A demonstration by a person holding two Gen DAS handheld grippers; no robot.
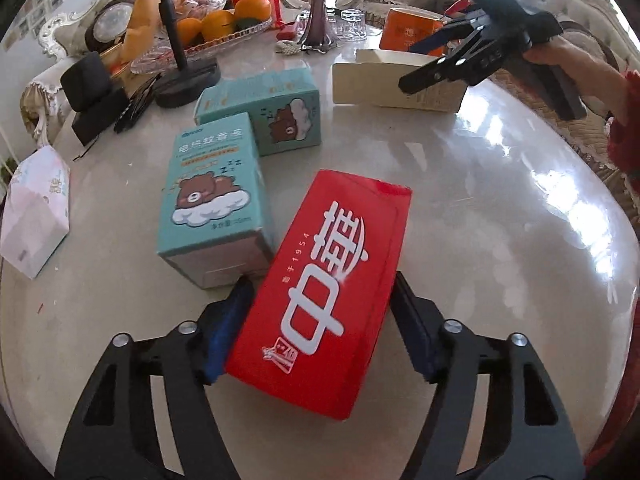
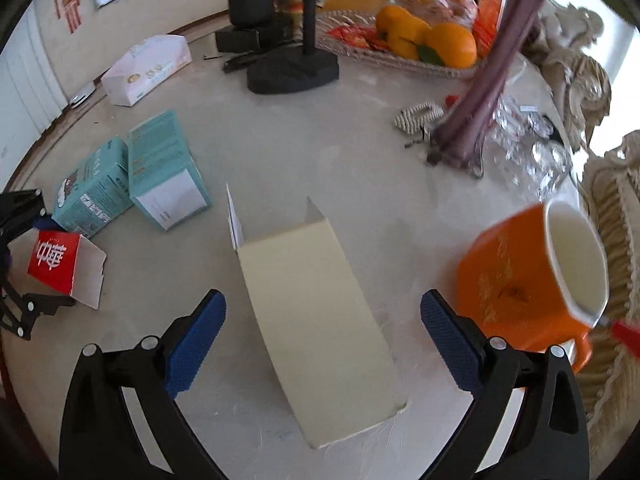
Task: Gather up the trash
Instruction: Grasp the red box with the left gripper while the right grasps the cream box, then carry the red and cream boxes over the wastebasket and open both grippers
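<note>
A red carton with white characters (image 1: pixel 320 292) lies between the fingers of my left gripper (image 1: pixel 320 300); the blue pads touch both its sides, so the gripper is shut on it. It also shows in the right wrist view (image 2: pixel 54 262) with an open flap. A cream carton (image 2: pixel 316 328) lies open-ended on the table between the fingers of my right gripper (image 2: pixel 320 320), which is open with wide gaps on both sides. The right gripper (image 1: pixel 440 66) shows over the cream carton (image 1: pixel 396 84) in the left wrist view. Two teal bear cartons (image 1: pixel 216 200) (image 1: pixel 276 116) lie left of the red one.
An orange mug (image 2: pixel 532 276) stands right of my right gripper. A purple vase (image 2: pixel 480 92), glass cups (image 2: pixel 532 148), a fruit tray (image 2: pixel 420 40), a black stand (image 2: pixel 294 68) and a tissue box (image 2: pixel 148 68) sit on the round marble table (image 1: pixel 480 220).
</note>
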